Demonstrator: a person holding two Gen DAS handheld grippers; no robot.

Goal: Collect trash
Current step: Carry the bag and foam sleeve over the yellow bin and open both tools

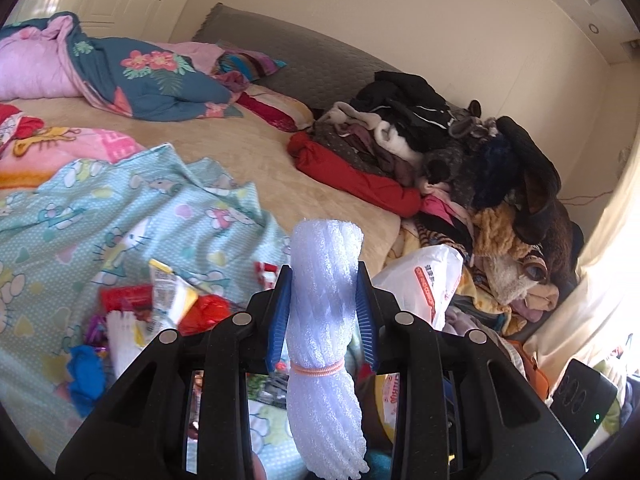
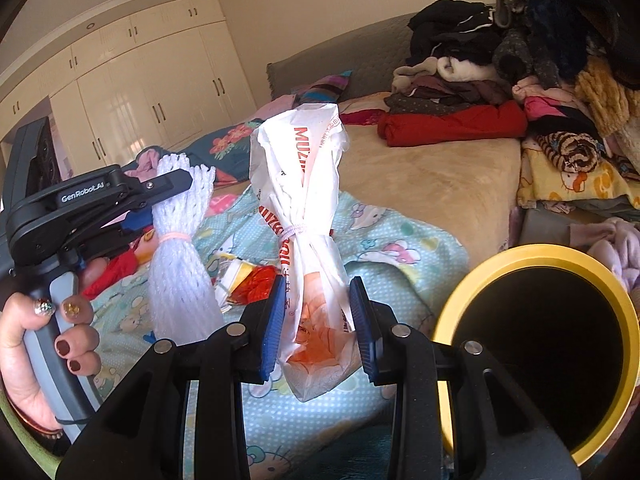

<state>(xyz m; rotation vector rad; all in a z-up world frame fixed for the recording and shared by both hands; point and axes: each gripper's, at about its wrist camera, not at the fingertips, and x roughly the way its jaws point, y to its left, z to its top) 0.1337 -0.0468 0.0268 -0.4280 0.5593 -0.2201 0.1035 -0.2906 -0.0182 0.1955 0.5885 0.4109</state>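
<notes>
My left gripper (image 1: 323, 312) is shut on a roll of white foam netting (image 1: 325, 280) tied with a pink rubber band; the same roll (image 2: 180, 248) shows in the right wrist view, held up by the left gripper (image 2: 176, 184). My right gripper (image 2: 318, 324) is shut on a white plastic bag (image 2: 304, 200) with red print, tied at its middle and standing upright between the blue pads. That bag (image 1: 424, 280) appears at the right in the left wrist view. Loose wrappers (image 1: 168, 300) lie on the light blue cartoon blanket (image 1: 100, 220).
A yellow-rimmed bin (image 2: 460, 300) with a dark inside stands at the lower right, beside the bed. A heap of clothes (image 1: 440, 152) covers the bed's right side. Quilts and pillows (image 1: 132, 76) lie at the head end. A hand (image 2: 36, 340) grips the left gripper's handle.
</notes>
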